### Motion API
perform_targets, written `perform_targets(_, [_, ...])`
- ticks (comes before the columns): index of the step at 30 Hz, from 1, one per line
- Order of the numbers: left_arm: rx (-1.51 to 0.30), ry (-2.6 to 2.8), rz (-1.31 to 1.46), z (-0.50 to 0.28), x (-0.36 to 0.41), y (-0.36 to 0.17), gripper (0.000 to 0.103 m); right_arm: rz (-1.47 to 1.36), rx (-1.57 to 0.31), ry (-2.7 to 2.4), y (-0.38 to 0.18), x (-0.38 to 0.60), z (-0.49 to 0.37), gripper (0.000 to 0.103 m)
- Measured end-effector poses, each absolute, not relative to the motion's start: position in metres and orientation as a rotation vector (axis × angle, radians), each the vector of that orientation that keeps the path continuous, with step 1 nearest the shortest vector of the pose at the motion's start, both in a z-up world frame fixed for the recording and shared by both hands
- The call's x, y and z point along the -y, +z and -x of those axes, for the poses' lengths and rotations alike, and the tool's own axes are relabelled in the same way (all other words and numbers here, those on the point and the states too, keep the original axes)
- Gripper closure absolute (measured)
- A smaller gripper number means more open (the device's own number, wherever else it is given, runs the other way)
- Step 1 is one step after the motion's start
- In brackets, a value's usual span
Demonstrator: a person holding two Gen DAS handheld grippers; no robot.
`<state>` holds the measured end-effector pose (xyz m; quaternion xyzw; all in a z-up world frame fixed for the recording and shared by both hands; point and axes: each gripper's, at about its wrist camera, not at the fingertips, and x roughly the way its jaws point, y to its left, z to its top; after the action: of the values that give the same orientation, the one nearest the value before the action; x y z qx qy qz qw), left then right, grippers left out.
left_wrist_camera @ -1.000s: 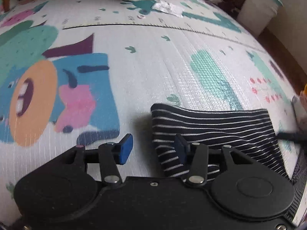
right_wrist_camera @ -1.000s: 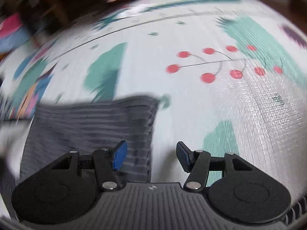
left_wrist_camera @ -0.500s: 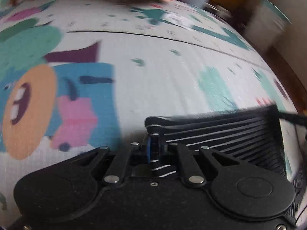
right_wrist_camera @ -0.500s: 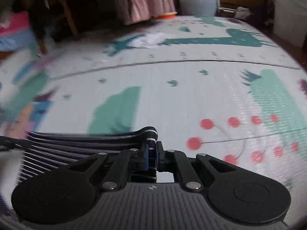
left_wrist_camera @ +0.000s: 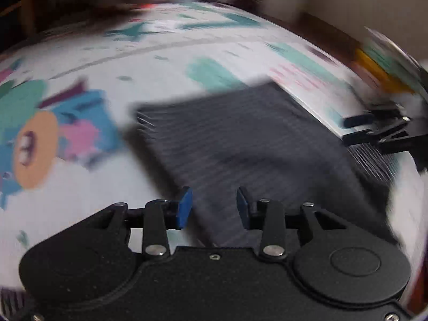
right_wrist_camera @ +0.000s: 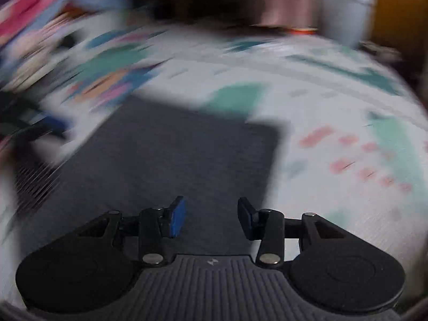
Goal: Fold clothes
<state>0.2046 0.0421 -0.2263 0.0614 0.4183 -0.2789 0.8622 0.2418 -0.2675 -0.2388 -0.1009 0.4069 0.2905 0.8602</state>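
A dark striped garment (left_wrist_camera: 240,144) lies folded flat on the patterned play mat (left_wrist_camera: 88,195), blurred by motion in both views. My left gripper (left_wrist_camera: 214,208) hangs open just above the garment's near left edge, nothing between its blue pads. My right gripper (right_wrist_camera: 211,218) is open too, over the garment (right_wrist_camera: 174,160) near its right edge. In the left wrist view the right gripper (left_wrist_camera: 361,128) shows at the far right, beyond the cloth. The left gripper (right_wrist_camera: 45,125) appears as a dark blur at the left of the right wrist view.
The mat (right_wrist_camera: 347,200) carries cartoon shapes in teal, blue, orange and pink. A white container (right_wrist_camera: 345,13) and a pink curtain (right_wrist_camera: 289,2) stand at the mat's far edge. Yellow and green items (left_wrist_camera: 382,67) sit off the mat's right side.
Both grippers were shut on the garment's edge half a second ago; now both are open and drawn back, and the garment lies flat on the mat, folded over itself.
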Motion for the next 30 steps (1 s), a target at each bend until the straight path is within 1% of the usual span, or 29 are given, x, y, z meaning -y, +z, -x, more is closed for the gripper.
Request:
perform_targets(4, [-0.916,-0.685,-0.208,-0.135,-0.019,-0.243,0.068,0.328,-0.883,0.758,-0.25,0.247,-0.149,0.062])
perform_targets(6, [-0.968,-0.692,-0.291,-0.111,-0.008,-0.258,0.068,0.35,-0.962,0.757,-0.265,0.247,-0.129,0.062])
perform_targets(7, [-0.958,-0.685,-0.348,-0.096,-0.005,-0.265,0.068,0.348,-0.991,0.757,-0.27,0.25,-0.122,0.061])
perform_targets(9, [-0.917,-0.7,-0.389,-0.08,-0.004,-0.264,0.068,0.374,-0.994,0.77,-0.268,0.255,-0.114,0.061])
perform_targets(10, [-0.935,-0.695,-0.368,-0.08,-0.006,-0.261,0.068,0.405,-0.995,0.773,-0.265,0.255,-0.113,0.061])
perform_targets(13, [-0.966,-0.634,-0.231,-0.082,-0.025,-0.25,0.068,0.475,-0.897,0.766,-0.248,0.255,-0.109,0.061])
perform_targets(14, [-0.973,-0.605,-0.209,-0.081,-0.032,-0.248,0.068,0.489,-0.861,0.782,-0.244,0.25,-0.104,0.06])
perform_targets(17, [-0.949,-0.563,-0.221,-0.073,-0.044,-0.242,0.068,0.597,-0.755,0.868,-0.242,0.224,-0.086,0.058])
perform_targets(19, [-0.895,-0.639,-0.299,-0.061,-0.035,-0.237,0.068,0.685,-0.717,0.956,-0.25,0.207,-0.073,0.058])
perform_targets(21, [-0.819,-0.746,-0.409,-0.049,-0.021,-0.234,0.065,0.764,-0.696,1.013,-0.257,0.193,-0.063,0.059])
perform_targets(24, [-0.679,-0.886,-0.691,-0.029,0.004,-0.243,0.065,0.861,-0.672,1.045,-0.266,0.192,-0.053,0.059])
perform_targets(25, [-0.643,-0.914,-0.767,-0.026,0.011,-0.248,0.065,0.86,-0.675,1.048,-0.267,0.196,-0.055,0.061])
perform_targets(28, [-0.537,-0.99,-0.97,-0.025,0.027,-0.262,0.065,0.858,-0.688,1.058,-0.27,0.205,-0.06,0.062])
perform_targets(29, [-0.54,-1.006,-1.003,-0.03,0.029,-0.266,0.065,0.848,-0.698,1.058,-0.27,0.205,-0.063,0.062])
perform_targets(30, [-0.547,-1.022,-1.027,-0.033,0.031,-0.269,0.072,0.833,-0.715,1.057,-0.27,0.207,-0.069,0.062])
